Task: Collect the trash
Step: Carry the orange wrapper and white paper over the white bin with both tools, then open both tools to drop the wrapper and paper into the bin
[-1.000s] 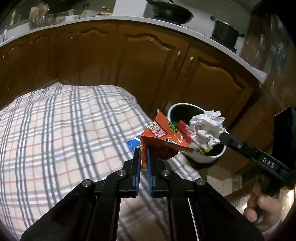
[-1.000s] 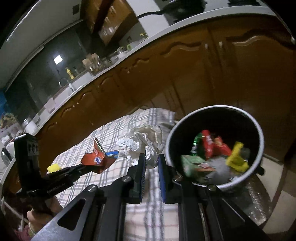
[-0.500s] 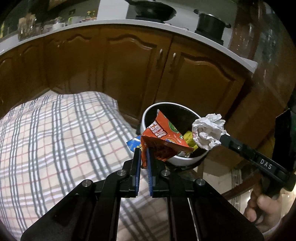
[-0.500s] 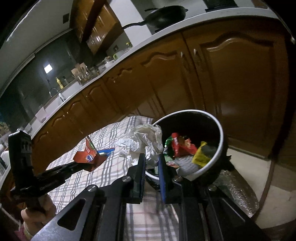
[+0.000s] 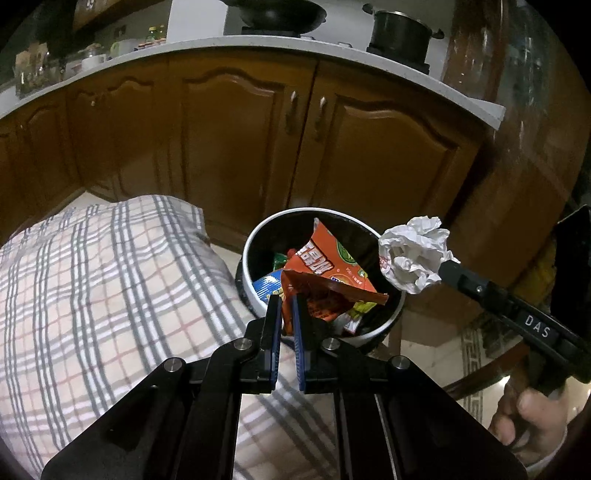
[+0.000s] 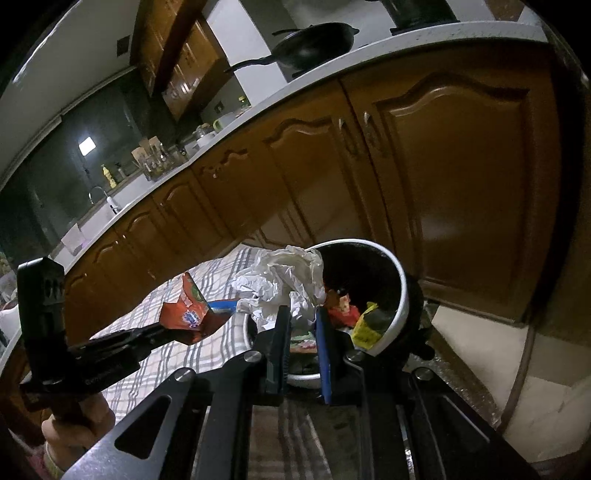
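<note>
Left tongs [image 5: 287, 306] pinch wrapper [image 5: 325, 269] over bin rim [image 5: 255, 236].

My left gripper [image 5: 285, 314] is matte black with blue finger pads [image 5: 274, 332] and round silver screws [image 5: 241, 344]. My right gripper [image 6: 302, 325] matches it; its long arm carries white "DAS" lettering [image 5: 537, 325] above the handle.

Home kitchen | wooden cabinets [image 5: 236, 140] under white counter [image 5: 258, 42] | wok [image 6: 314, 40], pot [image 5: 400, 31] on top | sink tap [image 6: 96, 192], bottles by window
</note>
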Demonstrator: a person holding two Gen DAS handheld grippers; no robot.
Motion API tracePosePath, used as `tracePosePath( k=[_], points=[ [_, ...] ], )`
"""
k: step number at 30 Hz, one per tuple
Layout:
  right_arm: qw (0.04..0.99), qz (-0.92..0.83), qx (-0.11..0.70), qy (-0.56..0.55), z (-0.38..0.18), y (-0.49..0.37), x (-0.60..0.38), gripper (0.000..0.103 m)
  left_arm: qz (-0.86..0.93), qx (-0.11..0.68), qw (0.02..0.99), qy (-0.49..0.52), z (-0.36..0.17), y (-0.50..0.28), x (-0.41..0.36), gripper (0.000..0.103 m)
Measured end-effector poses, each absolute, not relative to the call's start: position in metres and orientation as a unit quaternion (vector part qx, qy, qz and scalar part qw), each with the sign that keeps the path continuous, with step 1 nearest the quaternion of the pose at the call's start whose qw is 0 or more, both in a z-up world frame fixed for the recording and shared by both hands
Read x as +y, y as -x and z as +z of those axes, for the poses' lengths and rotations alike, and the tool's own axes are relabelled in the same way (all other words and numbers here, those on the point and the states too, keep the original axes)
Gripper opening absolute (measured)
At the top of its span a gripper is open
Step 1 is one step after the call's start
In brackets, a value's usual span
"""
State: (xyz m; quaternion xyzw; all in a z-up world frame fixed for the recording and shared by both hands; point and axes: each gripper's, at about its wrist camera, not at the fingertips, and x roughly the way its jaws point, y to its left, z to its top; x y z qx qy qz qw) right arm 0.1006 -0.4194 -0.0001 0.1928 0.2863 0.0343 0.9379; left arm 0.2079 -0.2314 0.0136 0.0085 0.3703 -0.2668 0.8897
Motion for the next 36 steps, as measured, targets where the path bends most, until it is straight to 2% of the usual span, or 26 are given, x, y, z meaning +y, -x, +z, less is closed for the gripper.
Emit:
tracePosePath(
  k=[29, 36],
  points=[
    [0.928, 0.01, 0.329, -0.173, -0.022, -0.151, -0.436, 0.014, -0.257, 0.408, 0.875, -0.033, -0.014, -0.254, -0.278, 0.006],
    [0.924, 0.008, 0.339, -0.177, -0.028, -0.16, -0.439, 0.018, -0.259, 0.42, 0.869, -0.03, -0.019, -0.261, -0.281, 0.01]
  ],
)
